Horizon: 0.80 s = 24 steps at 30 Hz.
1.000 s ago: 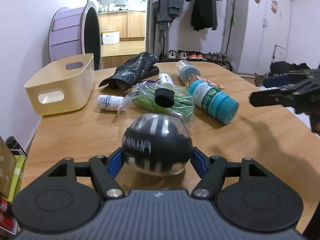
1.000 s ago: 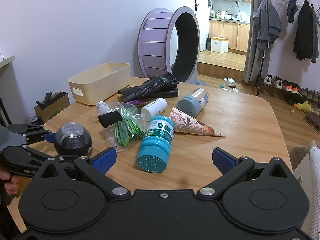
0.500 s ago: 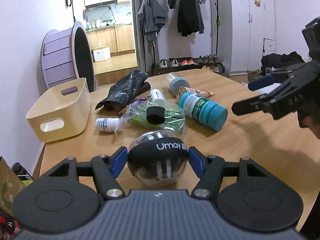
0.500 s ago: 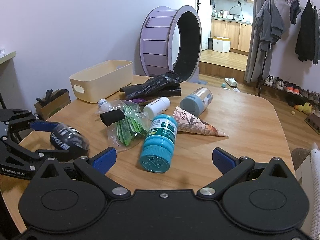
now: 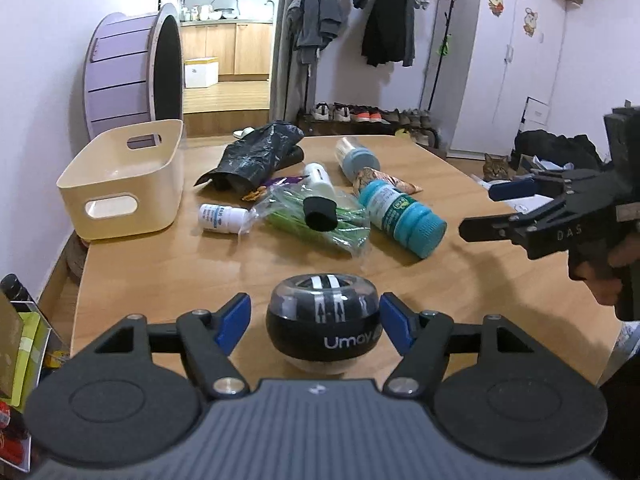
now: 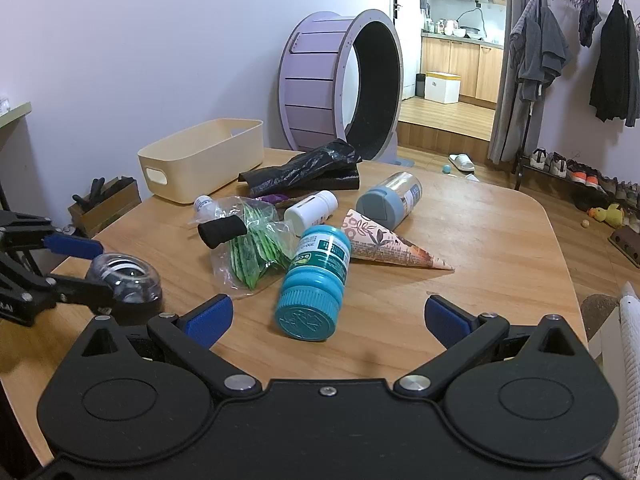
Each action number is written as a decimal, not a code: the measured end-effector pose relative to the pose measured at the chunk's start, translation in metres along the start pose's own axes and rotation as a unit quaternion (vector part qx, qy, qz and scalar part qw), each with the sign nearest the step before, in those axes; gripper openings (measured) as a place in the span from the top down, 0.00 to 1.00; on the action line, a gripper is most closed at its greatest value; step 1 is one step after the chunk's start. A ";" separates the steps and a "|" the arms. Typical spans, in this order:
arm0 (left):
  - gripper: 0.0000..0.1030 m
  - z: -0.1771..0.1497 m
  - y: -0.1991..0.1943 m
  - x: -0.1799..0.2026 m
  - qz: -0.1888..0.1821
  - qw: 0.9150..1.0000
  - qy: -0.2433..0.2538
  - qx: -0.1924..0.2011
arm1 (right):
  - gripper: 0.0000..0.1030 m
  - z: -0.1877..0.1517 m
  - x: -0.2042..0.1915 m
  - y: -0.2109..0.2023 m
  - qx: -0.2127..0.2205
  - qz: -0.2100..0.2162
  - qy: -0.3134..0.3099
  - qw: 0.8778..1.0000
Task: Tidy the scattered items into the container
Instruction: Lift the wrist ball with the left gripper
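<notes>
Left view: left gripper [image 5: 315,328] is opening around the gyro ball [image 5: 325,325] near the table's [image 5: 160,264] front edge, pads seemingly off it, while right view shows the right gripper [image 6: 327,316] wide open and empty, bin [image 6: 200,160] apparently empty at the far-left corner, everything left to pack.

Smooth wooden counter [image 6: 480,240] with a satin sheen, matt cream plastic bin [image 6: 200,160] upper left, crinkly glossy black plastic bag [image 6: 300,168], printed paper cone [image 6: 392,248].

We see pale lilac walls, a purple wheel [image 6: 340,84] far left, a kitchen doorway [image 6: 460,40] beyond, a coat rack [image 6: 580,40] far right above shoes [image 6: 560,164], and wood floor.
</notes>
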<state>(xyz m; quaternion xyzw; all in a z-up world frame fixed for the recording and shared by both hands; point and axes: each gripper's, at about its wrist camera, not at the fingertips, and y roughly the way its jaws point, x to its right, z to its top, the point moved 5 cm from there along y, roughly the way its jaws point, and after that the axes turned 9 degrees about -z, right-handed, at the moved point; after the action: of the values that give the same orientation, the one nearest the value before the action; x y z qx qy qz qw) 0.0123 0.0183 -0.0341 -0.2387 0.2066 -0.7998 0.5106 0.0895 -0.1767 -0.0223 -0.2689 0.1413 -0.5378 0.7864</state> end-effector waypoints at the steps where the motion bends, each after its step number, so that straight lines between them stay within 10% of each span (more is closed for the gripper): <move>1: 0.33 -0.001 0.002 0.001 -0.002 1.000 0.002 -0.003 | 0.00 0.000 -0.001 0.001 -0.002 0.000 -0.001 1.000; 24: 0.35 0.008 0.014 0.023 0.000 0.997 0.077 -0.020 | 0.00 -0.002 -0.005 0.003 -0.008 0.007 -0.007 1.000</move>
<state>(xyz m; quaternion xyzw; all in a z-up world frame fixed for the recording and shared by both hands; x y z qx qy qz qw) 0.0184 -0.0085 -0.0320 -0.1863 0.2615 -0.8114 0.4883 0.0894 -0.1721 -0.0257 -0.2778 0.1419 -0.5295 0.7889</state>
